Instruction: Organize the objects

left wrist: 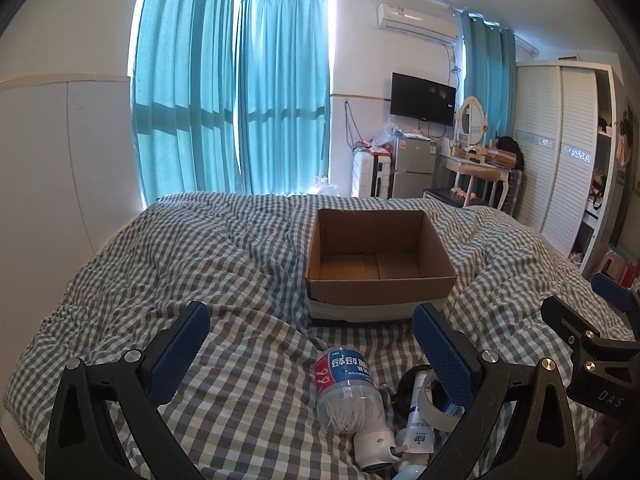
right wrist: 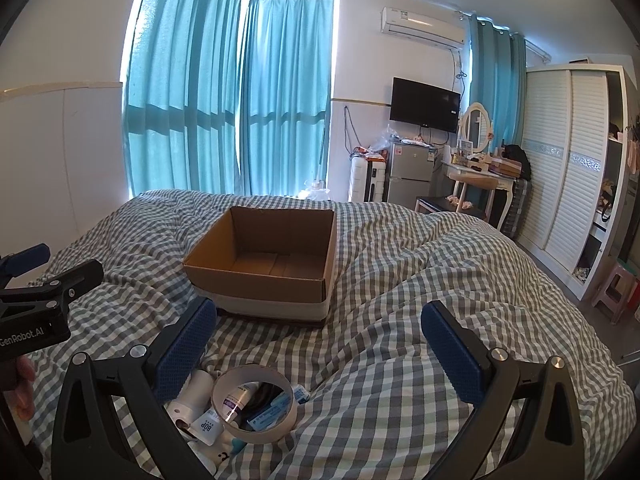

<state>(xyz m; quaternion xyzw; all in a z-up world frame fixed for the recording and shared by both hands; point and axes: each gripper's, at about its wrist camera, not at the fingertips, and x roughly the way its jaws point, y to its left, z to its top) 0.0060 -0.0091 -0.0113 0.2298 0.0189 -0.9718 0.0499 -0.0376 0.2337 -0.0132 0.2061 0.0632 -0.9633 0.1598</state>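
My left gripper [left wrist: 310,350] and right gripper [right wrist: 320,346] both gape empty. The bottle [left wrist: 347,390] lies at six o'clock from the box [left wrist: 380,280], axis twelve-to-six, between my left fingers, so left is nearer.

Bedroom, daylight glowing through drawn teal curtains [left wrist: 236,92] across tall windows. White walls; air conditioner [left wrist: 418,22] mounted high, dark wall television [left wrist: 423,99] below it. Small grey fridge [left wrist: 414,166] and white suitcase [left wrist: 370,174] against far wall. White dressing table [right wrist: 478,176] with oval mirror [right wrist: 478,122]. White louvred wardrobe [right wrist: 560,160] at right, pink stool [right wrist: 616,284] beside. Bed under rumpled grey-checked quilt [left wrist: 200,248].
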